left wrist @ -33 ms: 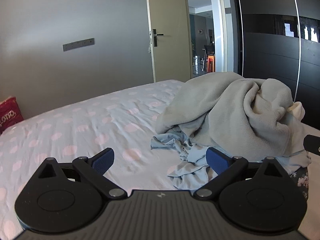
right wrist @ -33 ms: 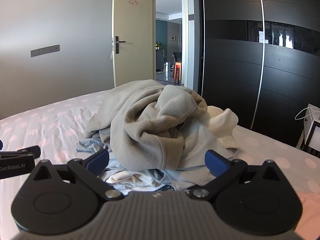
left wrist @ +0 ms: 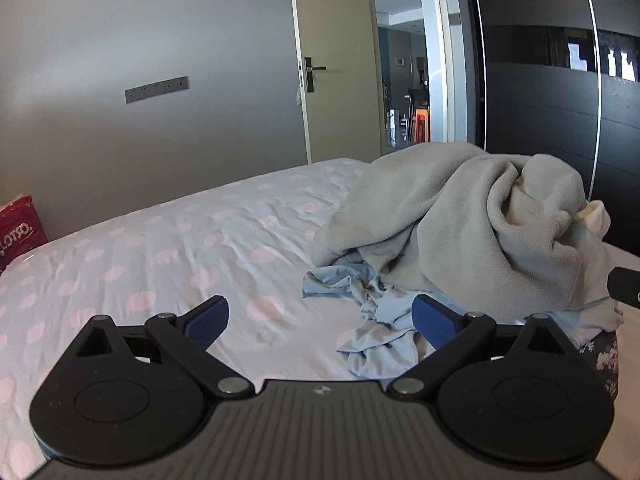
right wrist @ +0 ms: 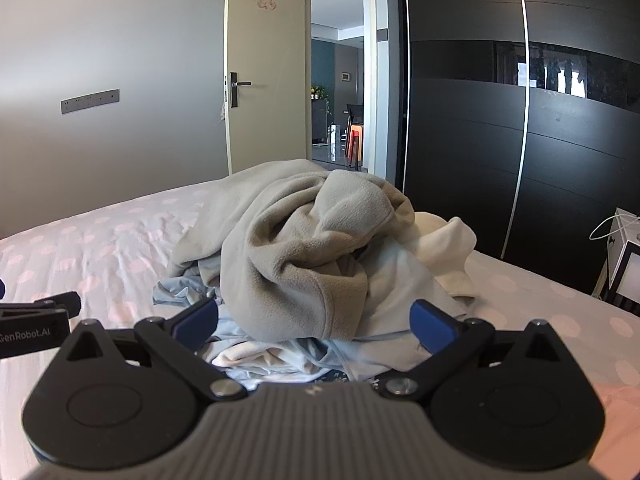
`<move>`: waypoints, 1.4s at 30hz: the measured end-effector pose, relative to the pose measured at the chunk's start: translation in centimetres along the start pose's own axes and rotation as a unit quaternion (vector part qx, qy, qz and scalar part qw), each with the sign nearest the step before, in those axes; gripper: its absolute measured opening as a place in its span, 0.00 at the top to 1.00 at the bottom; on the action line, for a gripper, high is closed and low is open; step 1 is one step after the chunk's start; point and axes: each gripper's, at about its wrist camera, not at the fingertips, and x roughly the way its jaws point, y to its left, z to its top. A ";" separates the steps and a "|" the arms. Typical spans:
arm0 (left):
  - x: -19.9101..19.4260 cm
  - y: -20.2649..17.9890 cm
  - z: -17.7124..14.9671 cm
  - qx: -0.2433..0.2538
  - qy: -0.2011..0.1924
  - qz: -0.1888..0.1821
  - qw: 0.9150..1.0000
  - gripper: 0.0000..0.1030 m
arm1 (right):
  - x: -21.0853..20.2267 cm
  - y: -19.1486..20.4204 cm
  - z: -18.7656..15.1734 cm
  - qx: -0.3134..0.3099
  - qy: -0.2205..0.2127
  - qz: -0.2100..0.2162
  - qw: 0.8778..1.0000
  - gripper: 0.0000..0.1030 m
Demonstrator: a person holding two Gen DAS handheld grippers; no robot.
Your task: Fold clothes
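A heap of clothes lies on the bed. On top is a grey fleece garment (left wrist: pixel 460 216) (right wrist: pixel 296 252). Under it lie a crumpled light blue garment (left wrist: pixel 372 312) (right wrist: pixel 180 292) and a cream white one (right wrist: pixel 444 240). A dark floral piece (left wrist: pixel 606 360) peeks out at the heap's near right. My left gripper (left wrist: pixel 320 320) is open and empty, just in front of the blue garment's left edge. My right gripper (right wrist: pixel 314 320) is open and empty, close in front of the heap's middle. The left gripper's body (right wrist: pixel 36 320) shows at the left of the right wrist view.
The bed sheet (left wrist: pixel 160 264) is white with pink spots. A red packet (left wrist: pixel 18 228) stands at the bed's far left. A black wardrobe (right wrist: pixel 520 140) runs along the right. An open door (right wrist: pixel 264 80) is behind. A white box (right wrist: pixel 624 264) stands at the far right.
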 end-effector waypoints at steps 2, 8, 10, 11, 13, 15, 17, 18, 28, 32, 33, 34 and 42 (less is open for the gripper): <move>0.0 0.7 -0.2 -0.005 0.006 -0.003 1.000 0.03 | 0.0 0.1 0.0 -0.002 0.001 0.002 1.000 0.00; -0.1 1.9 -0.2 -0.003 0.018 -0.002 1.000 0.03 | 0.0 0.5 -0.1 -0.007 0.003 0.007 1.000 0.00; 0.0 0.4 0.0 0.008 0.018 0.015 1.000 0.03 | 0.0 0.6 -0.2 -0.008 0.004 0.009 1.000 0.00; 0.0 0.2 0.0 0.010 0.018 0.018 1.000 0.03 | 0.0 0.7 -0.2 -0.009 0.004 0.010 1.000 0.00; 0.0 0.3 -0.1 0.009 0.016 0.019 1.000 0.03 | 0.0 0.8 -0.2 -0.011 0.005 0.012 1.000 0.00; -0.1 0.2 -0.1 0.008 0.015 0.021 1.000 0.03 | 0.0 1.0 -0.3 -0.013 0.006 0.014 1.000 0.00; -0.2 0.3 -0.1 0.006 0.016 0.021 1.000 0.03 | 0.0 1.1 -0.3 -0.014 0.006 0.015 1.000 0.00; -0.2 0.3 -0.1 0.005 0.017 0.021 1.000 0.03 | 0.0 1.1 -0.3 -0.015 0.006 0.016 1.000 0.00; 0.0 0.7 -0.1 0.003 0.024 0.023 0.999 0.03 | -0.1 1.4 -0.3 -0.019 0.004 0.019 1.000 0.00; 0.1 0.7 -0.3 0.003 0.026 0.023 0.999 0.03 | -0.2 1.6 -0.5 -0.022 0.006 0.020 1.000 0.00; 0.1 0.7 -0.3 0.003 0.028 0.023 0.999 0.03 | -0.1 1.6 -0.5 -0.023 0.006 0.020 1.000 0.00; 0.1 0.7 -0.3 0.003 0.029 0.023 0.999 0.03 | -0.1 1.6 -0.6 -0.023 0.007 0.020 1.000 0.00; 0.3 0.6 -0.6 0.002 0.034 0.024 0.999 0.03 | -0.1 1.7 -0.8 -0.023 0.011 0.020 0.999 0.00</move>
